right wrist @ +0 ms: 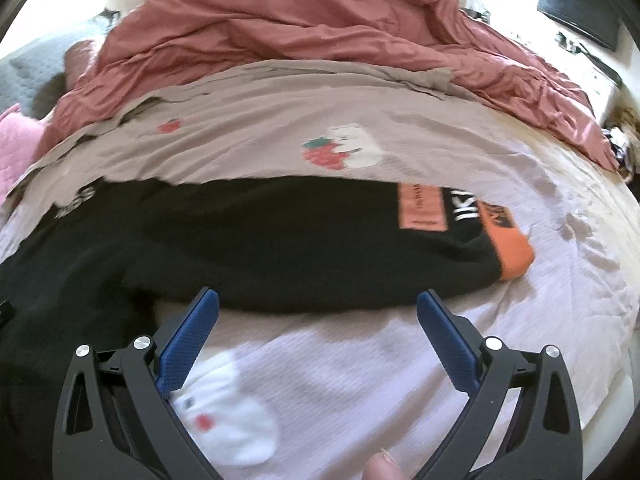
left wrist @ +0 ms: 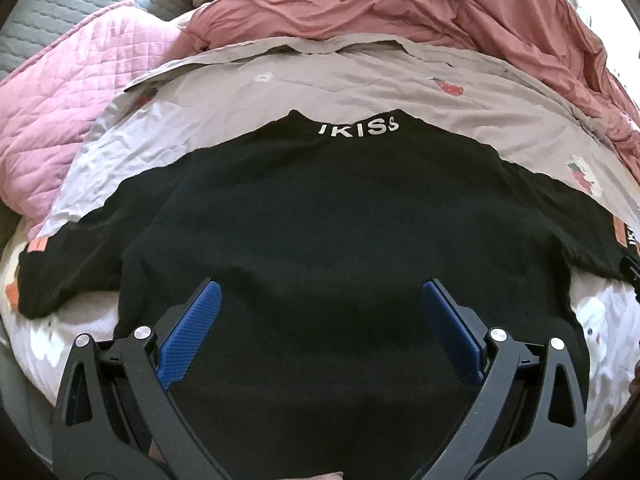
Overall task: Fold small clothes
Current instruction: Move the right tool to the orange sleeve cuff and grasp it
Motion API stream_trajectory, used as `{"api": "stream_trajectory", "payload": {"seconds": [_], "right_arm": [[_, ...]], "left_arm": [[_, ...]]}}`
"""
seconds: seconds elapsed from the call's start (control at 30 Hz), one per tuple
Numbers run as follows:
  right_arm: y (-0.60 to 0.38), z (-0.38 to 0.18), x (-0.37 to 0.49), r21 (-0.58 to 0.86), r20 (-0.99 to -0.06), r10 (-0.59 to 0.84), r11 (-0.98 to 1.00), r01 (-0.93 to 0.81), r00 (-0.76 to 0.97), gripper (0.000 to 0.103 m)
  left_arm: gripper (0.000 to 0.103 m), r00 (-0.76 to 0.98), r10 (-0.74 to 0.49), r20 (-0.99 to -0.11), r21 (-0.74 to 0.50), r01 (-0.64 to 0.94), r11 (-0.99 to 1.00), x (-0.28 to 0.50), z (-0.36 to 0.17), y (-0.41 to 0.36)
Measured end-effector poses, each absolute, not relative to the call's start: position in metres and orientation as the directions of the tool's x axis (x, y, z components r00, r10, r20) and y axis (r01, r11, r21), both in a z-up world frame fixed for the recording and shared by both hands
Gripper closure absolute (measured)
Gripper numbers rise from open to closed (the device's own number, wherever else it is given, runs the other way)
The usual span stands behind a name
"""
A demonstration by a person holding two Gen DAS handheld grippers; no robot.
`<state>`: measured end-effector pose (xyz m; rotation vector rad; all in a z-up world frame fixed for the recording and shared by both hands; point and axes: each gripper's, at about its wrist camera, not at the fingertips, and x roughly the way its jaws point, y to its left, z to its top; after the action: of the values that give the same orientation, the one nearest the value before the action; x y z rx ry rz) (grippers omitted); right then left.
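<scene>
A black sweater (left wrist: 328, 216) lies flat on the bed (right wrist: 400, 360), collar pointing away toward the rumpled pink duvet (left wrist: 420, 12), sleeves stretched left and right. The left tongs (left wrist: 320, 304) hover open above its body; the right tongs (right wrist: 318, 310) gape empty beside the right sleeve (right wrist: 320, 240), whose orange cuff (right wrist: 516, 256) points right.

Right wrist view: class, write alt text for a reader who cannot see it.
An open right hand-held gripper hovers above a black sweater whose sleeve, ending in an orange cuff, lies spread on a pale printed bedsheet. A rumpled reddish duvet lies behind.
</scene>
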<state>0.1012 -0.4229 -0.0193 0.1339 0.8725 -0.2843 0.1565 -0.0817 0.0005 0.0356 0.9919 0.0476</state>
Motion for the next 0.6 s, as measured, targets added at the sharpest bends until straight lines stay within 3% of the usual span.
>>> {"api": "stream_trajectory", "payload": {"seconds": [0.6], "right_arm": [[-0.544,-0.036,0.115,-0.051,-0.79,-0.339,0.866,0.497,0.51,0.005]], "left_arm": [[0.009,0.487,0.054,-0.872,0.062,-0.001,0.998,0.202,-0.042,-0.09]]}}
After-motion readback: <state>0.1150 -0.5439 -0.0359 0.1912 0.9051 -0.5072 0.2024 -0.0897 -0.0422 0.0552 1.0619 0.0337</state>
